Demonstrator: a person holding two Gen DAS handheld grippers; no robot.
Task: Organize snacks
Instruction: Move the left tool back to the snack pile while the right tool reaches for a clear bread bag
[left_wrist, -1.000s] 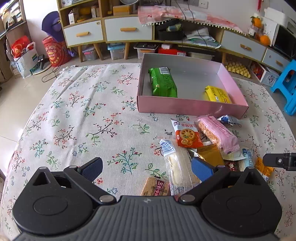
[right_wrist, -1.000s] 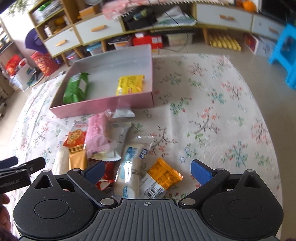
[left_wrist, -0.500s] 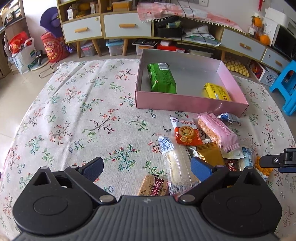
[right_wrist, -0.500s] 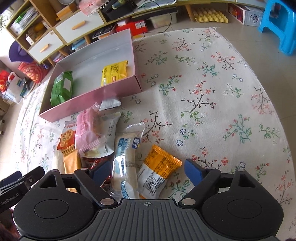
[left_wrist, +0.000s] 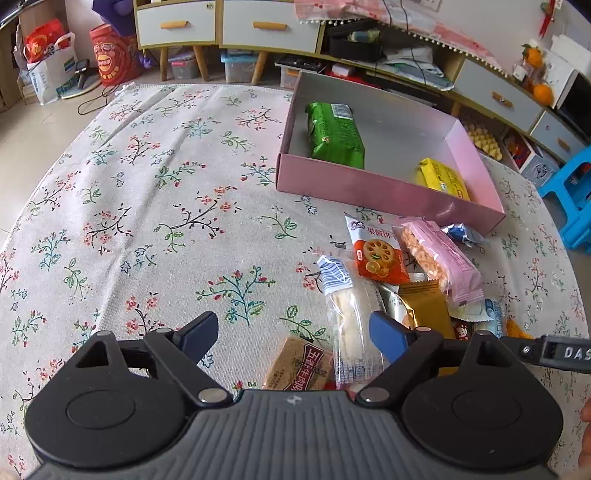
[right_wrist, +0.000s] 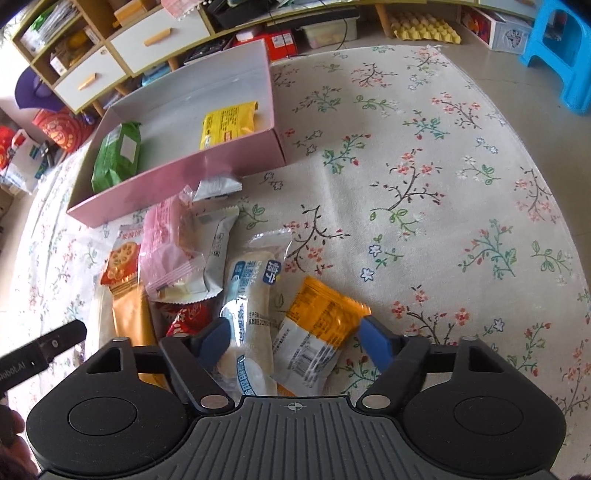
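Both jaws are narrowing: my right hand-held gripper (right_wrist: 291, 341) straddles the orange packet (right_wrist: 316, 328) and bread packet (right_wrist: 251, 314), closing, not yet pinching; my left hand-held gripper (left_wrist: 293, 336) closes over the biscuit pack (left_wrist: 299, 363).

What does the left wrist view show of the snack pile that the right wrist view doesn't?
Only the left wrist view shows the brown biscuit packet, between the closing left gripper jaws. Only the right wrist view shows the orange-and-white packet whole, between the closing right gripper jaws, unpressed. Both show the pink box holding the green packet and yellow packet.
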